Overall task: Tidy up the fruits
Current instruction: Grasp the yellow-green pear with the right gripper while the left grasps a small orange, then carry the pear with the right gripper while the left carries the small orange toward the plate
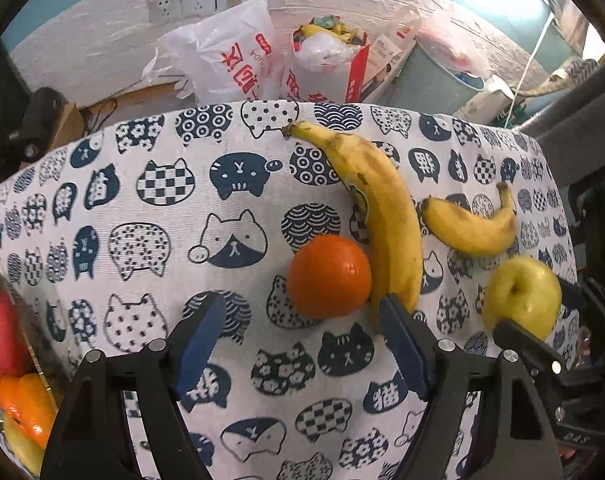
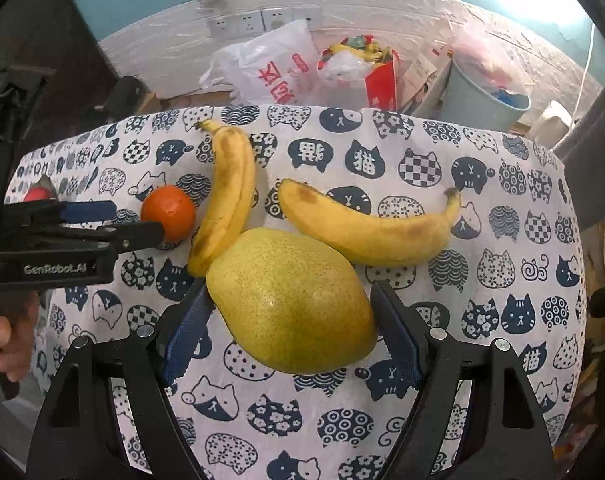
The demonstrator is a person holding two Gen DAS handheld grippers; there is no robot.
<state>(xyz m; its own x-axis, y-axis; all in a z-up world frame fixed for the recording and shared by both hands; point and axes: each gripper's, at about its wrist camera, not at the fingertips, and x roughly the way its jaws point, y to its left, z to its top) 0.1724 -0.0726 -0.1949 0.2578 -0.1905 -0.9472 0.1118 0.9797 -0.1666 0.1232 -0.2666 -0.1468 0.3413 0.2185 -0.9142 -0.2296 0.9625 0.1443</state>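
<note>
An orange [image 1: 329,276] lies on the cat-print cloth [image 1: 142,200], touching a long banana [image 1: 378,208]. A shorter banana [image 1: 468,226] and a yellow-green fruit [image 1: 522,294] lie to the right. My left gripper [image 1: 298,320] is open, just short of the orange. In the right wrist view my right gripper [image 2: 288,312] is open with its blue pads either side of the yellow-green fruit [image 2: 292,300], a slim gap on each side. The orange [image 2: 168,212], long banana [image 2: 226,192] and shorter banana [image 2: 366,228] lie beyond. The left gripper [image 2: 110,224] enters from the left.
A tray [image 1: 34,356] at the left edge holds a red fruit [image 1: 0,336] and orange and yellow pieces [image 1: 22,404]. Behind the table stand plastic bags [image 1: 230,48], a red carton [image 1: 330,68] and a grey bin [image 1: 442,76]. A hand [image 2: 6,340] holds the left gripper.
</note>
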